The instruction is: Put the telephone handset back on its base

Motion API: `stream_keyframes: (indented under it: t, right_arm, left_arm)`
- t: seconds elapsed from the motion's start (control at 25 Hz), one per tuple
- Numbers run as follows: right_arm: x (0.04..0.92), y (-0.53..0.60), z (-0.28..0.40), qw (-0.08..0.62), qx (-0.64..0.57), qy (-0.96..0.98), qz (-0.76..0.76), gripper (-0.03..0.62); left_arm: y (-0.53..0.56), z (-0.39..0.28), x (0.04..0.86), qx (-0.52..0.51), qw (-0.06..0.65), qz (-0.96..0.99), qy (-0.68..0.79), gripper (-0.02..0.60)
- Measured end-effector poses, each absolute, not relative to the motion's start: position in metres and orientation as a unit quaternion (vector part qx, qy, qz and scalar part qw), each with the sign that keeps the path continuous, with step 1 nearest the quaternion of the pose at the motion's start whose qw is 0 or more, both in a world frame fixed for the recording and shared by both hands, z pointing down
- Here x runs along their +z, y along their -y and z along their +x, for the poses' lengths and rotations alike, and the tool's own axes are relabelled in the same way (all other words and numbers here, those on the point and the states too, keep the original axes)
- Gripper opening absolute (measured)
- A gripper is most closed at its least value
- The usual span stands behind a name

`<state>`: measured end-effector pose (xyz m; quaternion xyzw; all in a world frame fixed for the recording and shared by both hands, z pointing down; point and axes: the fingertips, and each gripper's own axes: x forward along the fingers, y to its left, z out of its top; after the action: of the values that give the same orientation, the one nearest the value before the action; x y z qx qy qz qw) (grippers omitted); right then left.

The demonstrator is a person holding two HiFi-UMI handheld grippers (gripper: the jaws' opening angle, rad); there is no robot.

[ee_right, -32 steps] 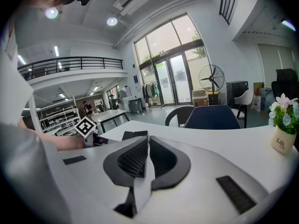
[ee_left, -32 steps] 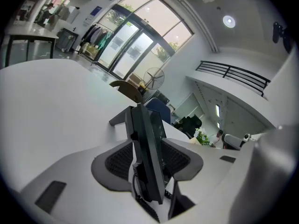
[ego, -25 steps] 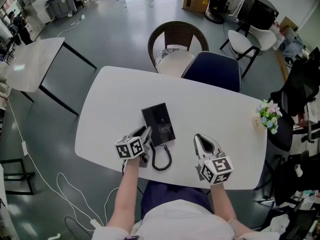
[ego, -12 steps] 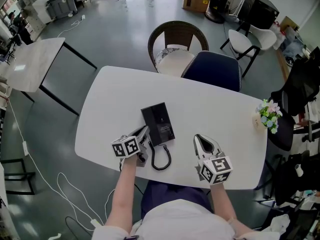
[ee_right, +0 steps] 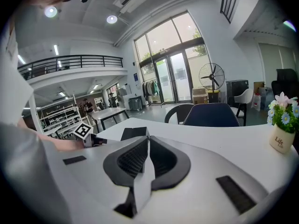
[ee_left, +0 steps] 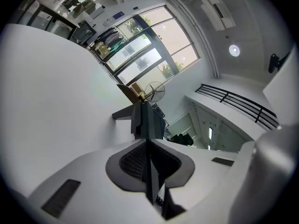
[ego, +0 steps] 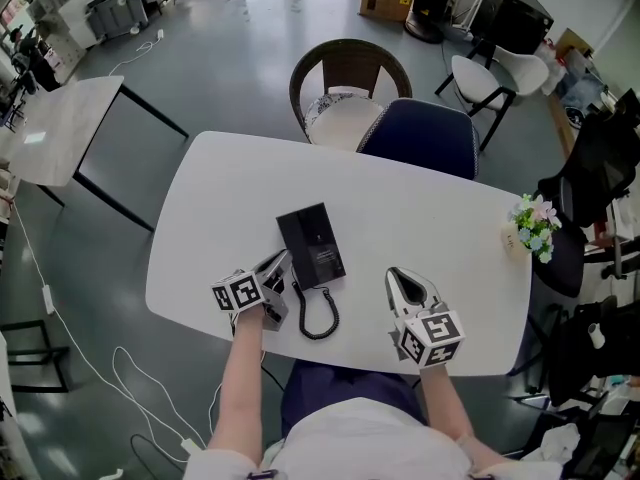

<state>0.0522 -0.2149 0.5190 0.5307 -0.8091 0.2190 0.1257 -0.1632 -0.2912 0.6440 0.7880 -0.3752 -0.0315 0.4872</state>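
Note:
The black telephone base [ego: 312, 246] lies flat near the middle of the white table [ego: 230, 198], and its coiled cord [ego: 320, 318] loops toward the front edge. My left gripper [ego: 275, 271] sits just left of the base. Its jaws have just been closing, and they now press on the dark handset [ee_left: 147, 120], which sticks out beyond the fingertips. The head view hides most of the handset under the gripper. To the right of the cord my right gripper [ego: 403, 280] rests shut and empty. The right gripper view also shows the base [ee_right: 133, 133].
A small pot of flowers [ego: 530, 230] stands at the table's right end. A wicker chair [ego: 345, 83] and a blue chair [ego: 425, 138] stand behind the far edge. Another table [ego: 60, 128] stands off to the left.
The left gripper's jaws have shut on the handset. That gripper has rolled and shifted slightly left. The right gripper has not moved.

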Motion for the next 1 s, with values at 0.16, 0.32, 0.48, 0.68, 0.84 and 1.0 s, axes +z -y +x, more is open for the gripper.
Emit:
stream_keyframes:
  t: [0.16,0.32,0.48,0.68,0.84,1.0]
  right_arm:
    - [0.519,0.216,0.052,0.127,0.220,0.808,0.531,0.038]
    - [0.520,0.217,0.053,0.128,0.221,0.808,0.531,0.038]
    - [0.521,0.218,0.052,0.127,0.220,0.808,0.531,0.038]
    - [0.522,0.218,0.049,0.128,0.220,0.810,0.528,0.038]
    - [0.521,0.220,0.048,0.125,0.219,0.812,0.526,0.038]
    - [0.518,0.220,0.046,0.120,0.219,0.814,0.525,0.038]
  left_arm:
    - [0.294,-0.160,0.639,-0.041,0.493,0.795,0.351,0.040]
    - [0.294,-0.160,0.640,-0.047,0.494,0.797,0.344,0.040]
    - [0.293,-0.159,0.642,-0.044,0.491,0.797,0.348,0.041]
    - [0.294,-0.160,0.646,-0.038,0.487,0.796,0.358,0.048]
    - [0.296,-0.162,0.640,-0.026,0.464,0.796,0.387,0.048]
    - [0.293,-0.165,0.623,-0.012,0.427,0.805,0.412,0.091]
